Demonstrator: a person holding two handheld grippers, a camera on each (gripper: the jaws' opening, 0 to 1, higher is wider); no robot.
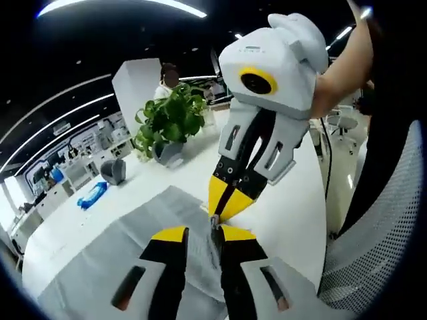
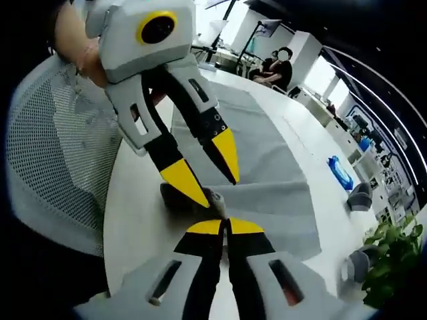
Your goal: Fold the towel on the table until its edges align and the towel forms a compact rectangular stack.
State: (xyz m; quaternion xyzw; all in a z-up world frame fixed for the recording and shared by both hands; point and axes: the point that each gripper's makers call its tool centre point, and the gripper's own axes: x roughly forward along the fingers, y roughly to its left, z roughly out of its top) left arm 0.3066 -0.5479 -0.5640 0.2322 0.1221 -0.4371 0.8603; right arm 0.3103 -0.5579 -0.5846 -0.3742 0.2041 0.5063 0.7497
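The gray towel (image 2: 263,167) lay spread on the white table (image 1: 287,207), one edge gathered between the two grippers. The right gripper (image 2: 225,227) had its jaws together on that edge, while the left gripper (image 1: 203,233) stood apart around it, probably to pass the cloth over for a fold.

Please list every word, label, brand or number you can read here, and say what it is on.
None is readable.
Small mark on top of the right gripper housing: too blurred to read.
Background shelves and wall displays: too small to read.
Towel, blue object: no text visible.
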